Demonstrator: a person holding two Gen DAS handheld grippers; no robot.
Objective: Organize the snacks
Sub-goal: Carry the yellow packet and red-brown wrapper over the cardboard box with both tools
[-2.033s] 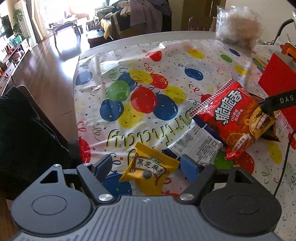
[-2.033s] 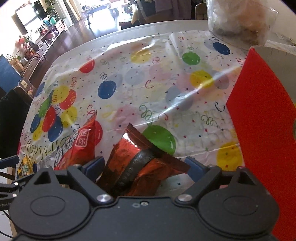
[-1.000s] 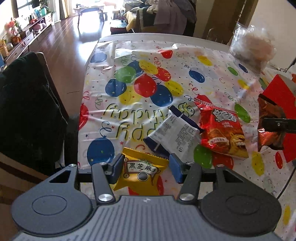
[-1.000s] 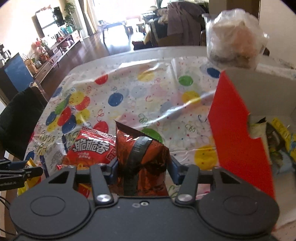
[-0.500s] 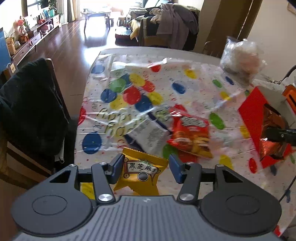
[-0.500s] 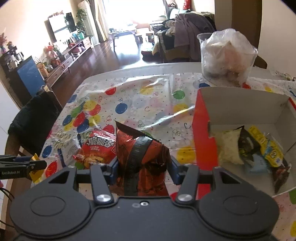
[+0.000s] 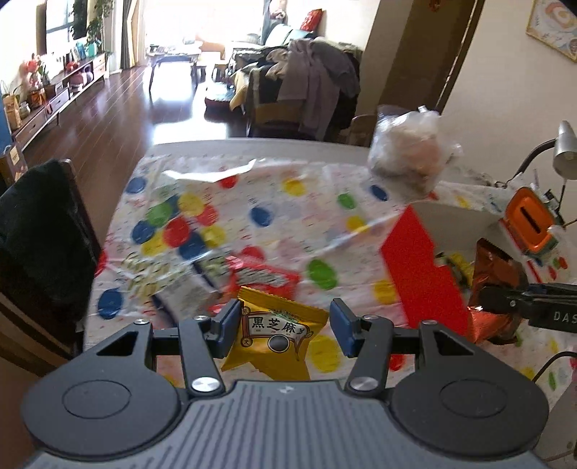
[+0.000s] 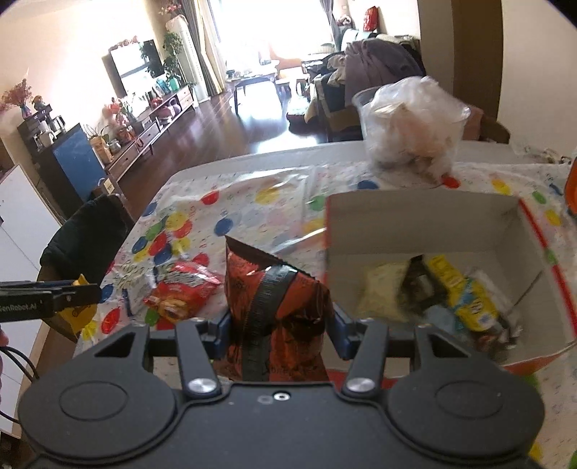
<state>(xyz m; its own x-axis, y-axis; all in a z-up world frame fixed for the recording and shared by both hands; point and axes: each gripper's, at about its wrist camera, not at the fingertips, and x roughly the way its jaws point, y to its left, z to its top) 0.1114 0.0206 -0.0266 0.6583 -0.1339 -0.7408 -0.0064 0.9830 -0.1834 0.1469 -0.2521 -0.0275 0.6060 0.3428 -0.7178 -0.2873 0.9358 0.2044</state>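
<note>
Between the left jaws a glossy yellow foil sachet is seen; between the right jaws, crinkled shiny red-brown foil packet. Beyond them, a glossy plastic tablecloth and a matt cardboard box are shown.

Blown-out daylight from far windows, motion blur perhaps smearing the tablecloth, fisheye-bent edges.

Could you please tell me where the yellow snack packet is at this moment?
The yellow snack packet is held off the table between the left gripper fingers, at the left wrist view's lower centre, in front of the red snack bag on the balloon tablecloth.
</note>
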